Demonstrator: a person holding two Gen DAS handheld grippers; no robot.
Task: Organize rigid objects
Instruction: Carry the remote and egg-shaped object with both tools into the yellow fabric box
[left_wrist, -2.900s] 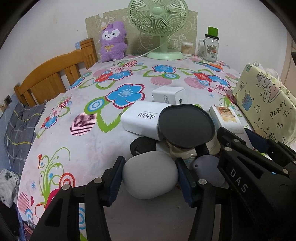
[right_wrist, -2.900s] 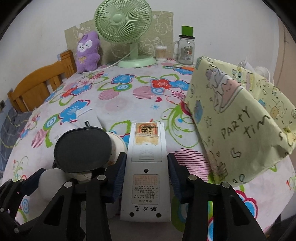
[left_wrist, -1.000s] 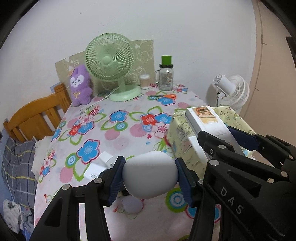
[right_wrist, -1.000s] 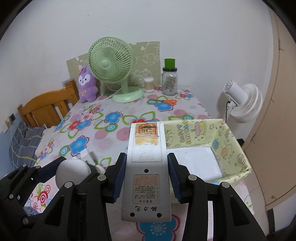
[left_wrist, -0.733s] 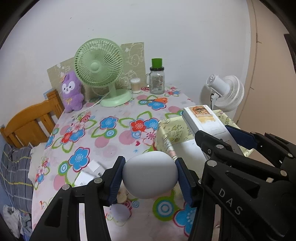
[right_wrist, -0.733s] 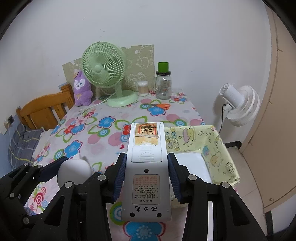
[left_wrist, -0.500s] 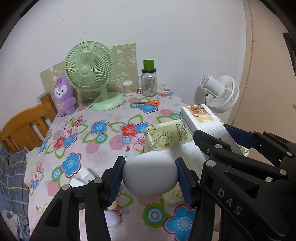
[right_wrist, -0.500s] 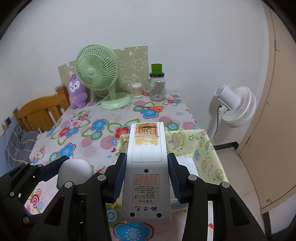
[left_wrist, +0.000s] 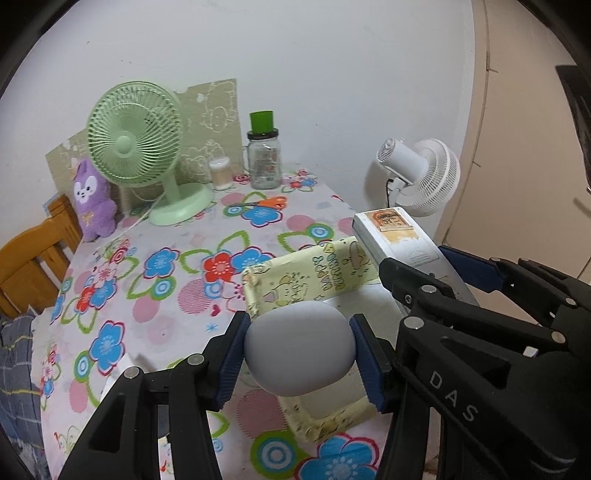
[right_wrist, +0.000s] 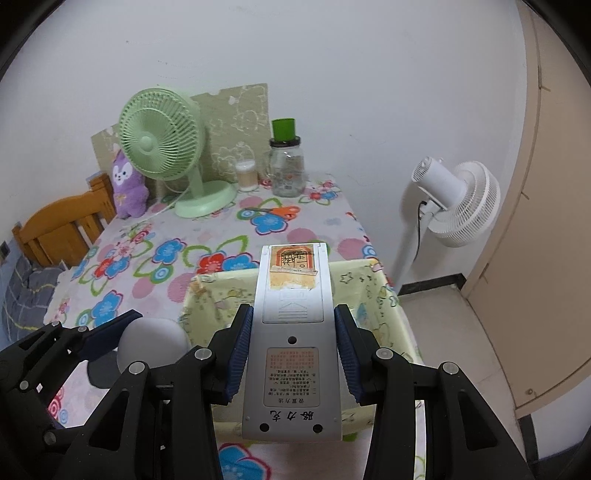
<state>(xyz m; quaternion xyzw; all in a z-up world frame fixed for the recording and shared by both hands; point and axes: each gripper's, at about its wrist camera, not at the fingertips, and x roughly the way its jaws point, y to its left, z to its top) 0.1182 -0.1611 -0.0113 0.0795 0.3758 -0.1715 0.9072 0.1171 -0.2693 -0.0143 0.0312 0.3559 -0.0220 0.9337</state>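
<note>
Smooth matt grey shell on the egg-shaped object (left_wrist: 299, 347). Printed floral cloth over the counter (left_wrist: 177, 295). Soft yellow patterned fabric on the bin (right_wrist: 373, 295).

our left gripper (left_wrist: 299, 360) is a black plastic frame of angular, skeletal arms joined by silver round-headed screws. its fingers (left_wrist: 231, 360) carry dark blue ribbed pads on their inner faces. our right gripper (right_wrist: 291, 356) is built the same: black linkage arms, silver screws, blue ridged pads. seen from the left wrist view, its side bears the white letters "das". no hand or sleeve shows.
</note>
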